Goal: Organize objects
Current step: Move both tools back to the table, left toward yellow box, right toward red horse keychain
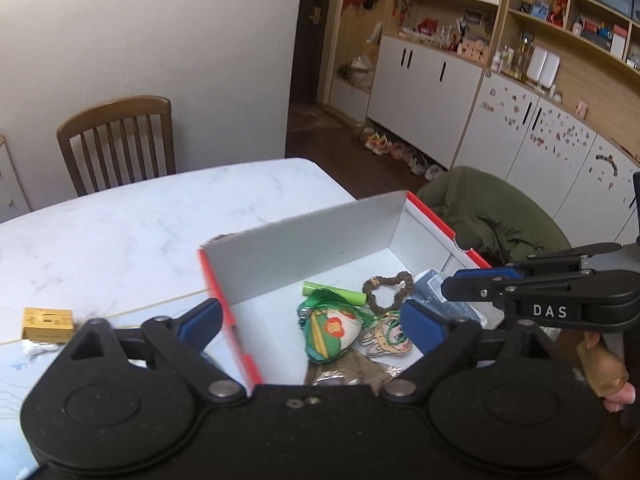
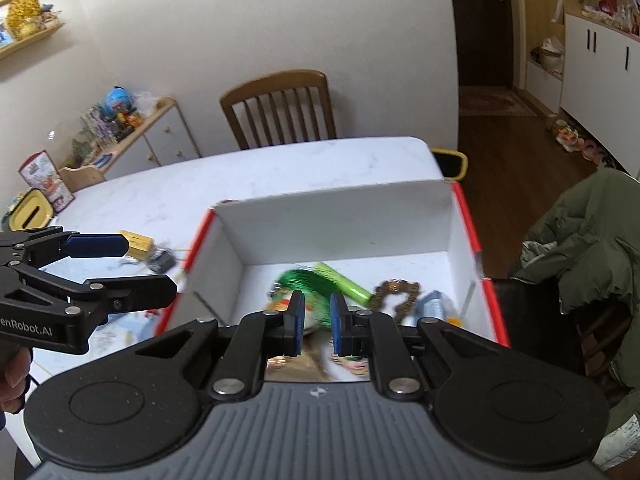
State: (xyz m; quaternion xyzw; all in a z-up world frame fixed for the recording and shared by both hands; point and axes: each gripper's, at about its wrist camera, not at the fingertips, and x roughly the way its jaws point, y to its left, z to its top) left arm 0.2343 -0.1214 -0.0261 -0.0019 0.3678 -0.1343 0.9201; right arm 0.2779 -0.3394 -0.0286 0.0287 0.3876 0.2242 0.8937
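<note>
A white box with a red-orange rim (image 1: 216, 280) (image 2: 464, 216) stands open on the marble table. Inside lie a green tube (image 1: 336, 293) (image 2: 344, 280), a brown scrunchie (image 1: 388, 292) (image 2: 398, 292), a green tasselled sachet (image 1: 330, 332), a printed sachet (image 1: 386, 338) and a clear plastic piece (image 1: 430, 286). My left gripper (image 1: 312, 326) (image 2: 148, 266) is wide open and straddles the box's left wall. My right gripper (image 2: 318, 320) (image 1: 454, 282) hovers over the box's right side, its fingers a narrow gap apart with nothing between them. The contents look blurred in the right wrist view.
A small yellow box (image 1: 48, 323) (image 2: 138, 244) and a dark item (image 2: 160, 260) lie on the table left of the box. A wooden chair (image 2: 280, 108) stands at the far side. A green jacket (image 1: 492, 208) drapes over a chair at the right.
</note>
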